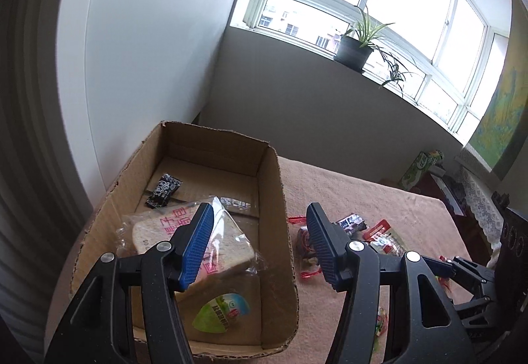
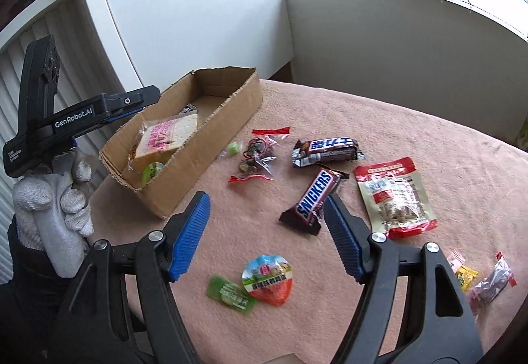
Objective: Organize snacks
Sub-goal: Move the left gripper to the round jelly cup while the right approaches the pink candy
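A cardboard box (image 1: 274,192) (image 2: 211,146) stands at the table's left. In it lie wrapped sliced bread (image 1: 227,245) (image 2: 171,136), a black candy packet (image 1: 163,190) and a green-labelled snack (image 1: 221,312). My left gripper (image 1: 260,245) is open and empty above the box; it also shows in the right wrist view (image 2: 132,103). My right gripper (image 2: 267,232) is open and empty above the cloth. Near it lie a Snickers bar (image 2: 313,199), a second chocolate bar (image 2: 326,149), a red-and-white nut pouch (image 2: 396,195), an egg-shaped snack (image 2: 269,278) and a green candy (image 2: 231,293).
The table has a pink cloth (image 2: 396,119). A clear red-edged bag (image 2: 259,152) and a small green sweet (image 2: 233,148) lie beside the box. Small wrapped candies (image 2: 485,281) lie at the right edge. A potted plant (image 1: 354,48) stands on the windowsill. A white cabinet (image 2: 184,17) stands behind the box.
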Tool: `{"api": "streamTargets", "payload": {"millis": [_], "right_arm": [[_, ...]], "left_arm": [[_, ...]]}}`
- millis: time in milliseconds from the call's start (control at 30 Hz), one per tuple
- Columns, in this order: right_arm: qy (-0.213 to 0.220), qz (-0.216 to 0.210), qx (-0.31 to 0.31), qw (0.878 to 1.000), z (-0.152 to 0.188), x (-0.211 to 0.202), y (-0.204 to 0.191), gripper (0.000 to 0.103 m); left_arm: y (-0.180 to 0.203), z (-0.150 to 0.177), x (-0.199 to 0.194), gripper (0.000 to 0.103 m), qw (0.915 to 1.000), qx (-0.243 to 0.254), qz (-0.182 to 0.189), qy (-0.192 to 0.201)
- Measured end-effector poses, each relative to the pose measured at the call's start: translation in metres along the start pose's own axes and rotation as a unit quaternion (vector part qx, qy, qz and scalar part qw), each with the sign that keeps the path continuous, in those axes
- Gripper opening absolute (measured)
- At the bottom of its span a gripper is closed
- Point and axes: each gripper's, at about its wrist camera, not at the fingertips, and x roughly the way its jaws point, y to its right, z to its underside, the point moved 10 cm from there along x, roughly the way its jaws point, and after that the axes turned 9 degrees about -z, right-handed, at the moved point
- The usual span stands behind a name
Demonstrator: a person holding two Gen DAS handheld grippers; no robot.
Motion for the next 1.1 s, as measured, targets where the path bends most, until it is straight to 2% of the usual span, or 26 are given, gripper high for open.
{"api": "streamTargets", "payload": {"millis": [167, 333, 500, 600, 700, 967, 1100], "right_arm": [[0.009, 0.026, 0.054, 0.998, 0.004, -0.022, 0.049, 0.074], [0.006, 0.038, 0.116, 0.992, 0.019, -0.040, 0.094, 0.074], [-0.001, 0.059, 0.159, 0.985, 0.036, -0.049, 0.132, 0.065], [-0.011, 0.044, 0.200, 0.979, 0.046, -0.047, 0.149, 0.060], [-0.019, 0.031, 0.231, 0.972, 0.056, -0.045, 0.158, 0.055], [-0.038, 0.047, 0.223, 0.973, 0.061, -0.040, 0.160, 0.051], [-0.054, 0.066, 0.210, 0.974, 0.060, -0.030, 0.163, 0.051]], "left_arm": [[0.036, 0.016, 0.003, 0.058, 0.9990, 0.026, 0.030, -0.021], [0.074, 0.049, 0.007, 0.058, 0.9948, 0.059, 0.060, -0.057], [0.111, 0.088, 0.005, 0.058, 0.9854, 0.094, 0.099, -0.101], [0.128, 0.111, 0.005, 0.058, 0.9764, 0.102, 0.130, -0.139], [0.138, 0.126, 0.004, 0.058, 0.9703, 0.107, 0.144, -0.162], [0.144, 0.145, 0.007, 0.058, 0.9642, 0.122, 0.146, -0.185], [0.146, 0.148, 0.011, 0.058, 0.9644, 0.133, 0.137, -0.183]]}}
